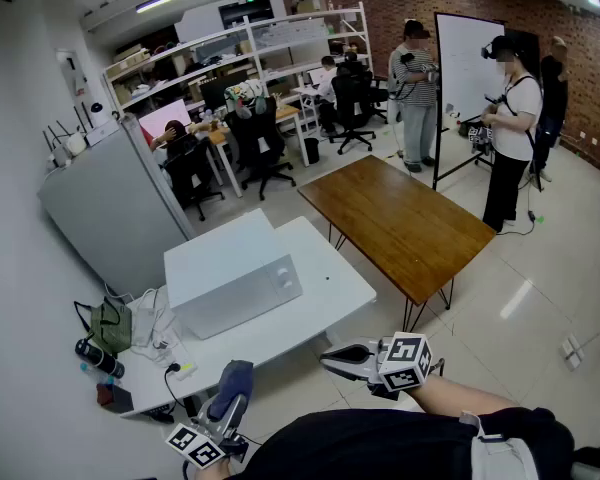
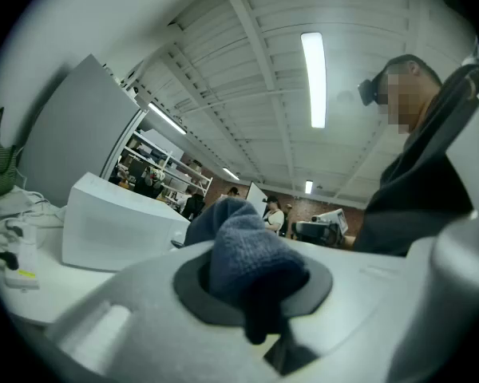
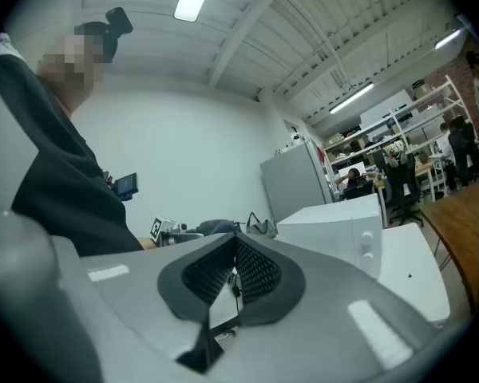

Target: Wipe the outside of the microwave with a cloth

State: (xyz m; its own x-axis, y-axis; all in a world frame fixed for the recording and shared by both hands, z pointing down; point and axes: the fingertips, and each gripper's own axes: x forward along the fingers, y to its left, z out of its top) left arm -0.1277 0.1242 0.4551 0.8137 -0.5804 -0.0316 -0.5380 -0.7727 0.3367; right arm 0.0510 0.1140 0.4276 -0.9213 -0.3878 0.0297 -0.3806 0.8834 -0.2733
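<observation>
Nearest the person, the left gripper [image 2: 251, 284] is clamped on a bunched dark blue terry cloth [image 2: 241, 250], which bulges out past its pads. In the head view this gripper hangs just off the near edge of the white rectangular counter [image 1: 332, 280], well apart from the microwave. To its right, the right gripper [image 3: 233, 247] has its ribbed black pads pressed together at the tips with nothing between them, and it also hovers off the counter's near edge. The white box-shaped microwave [image 1: 230, 280] stands on the counter's left part, its front and two round knobs turned toward the person. A green bag [image 1: 110, 325] and tangled cables lie just to its left. Beyond the counter stand a long brown wooden table [image 1: 400, 223], a tall grey cabinet [image 1: 115, 208] and a whiteboard [image 1: 470, 63] with people near it.
</observation>
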